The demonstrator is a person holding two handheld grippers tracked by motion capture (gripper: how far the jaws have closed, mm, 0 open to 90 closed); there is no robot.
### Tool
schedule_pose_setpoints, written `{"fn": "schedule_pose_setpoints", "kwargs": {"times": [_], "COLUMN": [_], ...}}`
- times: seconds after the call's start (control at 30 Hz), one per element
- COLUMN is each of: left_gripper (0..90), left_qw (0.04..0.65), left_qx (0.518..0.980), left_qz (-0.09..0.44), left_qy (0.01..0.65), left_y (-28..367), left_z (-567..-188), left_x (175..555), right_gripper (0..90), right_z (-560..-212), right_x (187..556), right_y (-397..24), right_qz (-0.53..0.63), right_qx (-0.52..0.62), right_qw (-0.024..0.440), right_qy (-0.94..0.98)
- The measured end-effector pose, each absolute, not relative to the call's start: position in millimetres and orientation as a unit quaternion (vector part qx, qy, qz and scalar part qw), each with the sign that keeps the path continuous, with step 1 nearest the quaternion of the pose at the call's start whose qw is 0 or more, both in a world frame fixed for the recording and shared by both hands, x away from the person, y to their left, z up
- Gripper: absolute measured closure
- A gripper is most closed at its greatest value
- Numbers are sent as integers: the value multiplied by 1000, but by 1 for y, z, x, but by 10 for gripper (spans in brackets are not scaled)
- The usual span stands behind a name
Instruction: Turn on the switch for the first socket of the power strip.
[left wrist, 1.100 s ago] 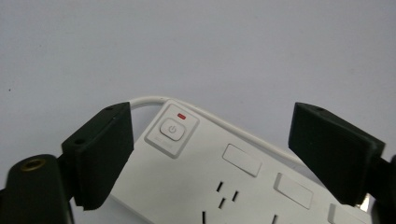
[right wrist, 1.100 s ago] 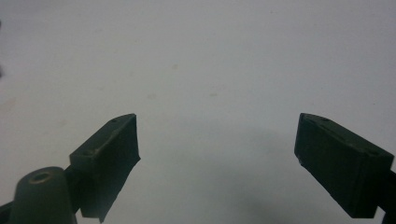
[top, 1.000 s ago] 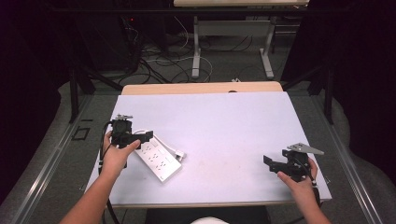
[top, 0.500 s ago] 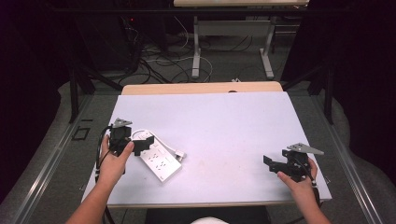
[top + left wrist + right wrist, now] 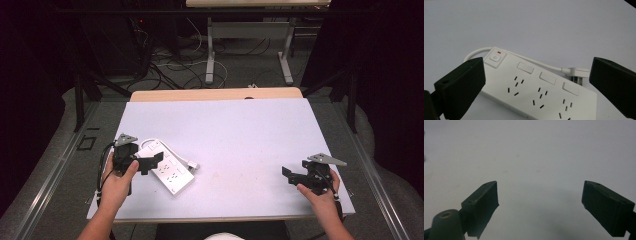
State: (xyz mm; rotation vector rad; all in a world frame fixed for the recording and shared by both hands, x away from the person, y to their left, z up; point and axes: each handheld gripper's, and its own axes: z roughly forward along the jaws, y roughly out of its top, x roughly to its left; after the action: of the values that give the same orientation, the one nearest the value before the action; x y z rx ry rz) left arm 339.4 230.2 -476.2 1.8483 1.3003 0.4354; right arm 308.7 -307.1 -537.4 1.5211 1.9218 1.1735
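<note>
A white power strip [image 5: 167, 167] lies flat at the table's left, with a red-lit switch [image 5: 495, 58], three socket groups and a short white cord ending in a plug [image 5: 577, 74]. My left gripper [image 5: 147, 162] hovers just above the strip's near-left end, jaws wide open on either side of it in the left gripper view [image 5: 536, 87]. My right gripper [image 5: 290, 176] stands open near the table's front right, with bare tabletop between its jaws [image 5: 540, 202].
The table [image 5: 235, 130] has a pale lavender top with a wooden strip along its far edge. Beyond it stand dark floor, cables and the legs of another desk [image 5: 210, 60]. A grey rail runs along each side.
My left gripper has moved down toward the front edge and slightly left along the power strip. The right gripper has stayed put.
</note>
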Motion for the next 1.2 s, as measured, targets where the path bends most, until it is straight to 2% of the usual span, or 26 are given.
{"fn": "schedule_pose_setpoints", "kwargs": {"times": [1.2], "left_gripper": [6], "left_qw": [422], "left_qx": [677], "left_qz": [174], "left_qy": [577], "left_y": [280], "left_z": [-536], "left_x": [317], "right_gripper": [130], "right_z": [-538], "right_x": [309], "right_y": [-308], "right_qz": [421], "right_qx": [548], "right_qw": [210], "right_qy": [692]}}
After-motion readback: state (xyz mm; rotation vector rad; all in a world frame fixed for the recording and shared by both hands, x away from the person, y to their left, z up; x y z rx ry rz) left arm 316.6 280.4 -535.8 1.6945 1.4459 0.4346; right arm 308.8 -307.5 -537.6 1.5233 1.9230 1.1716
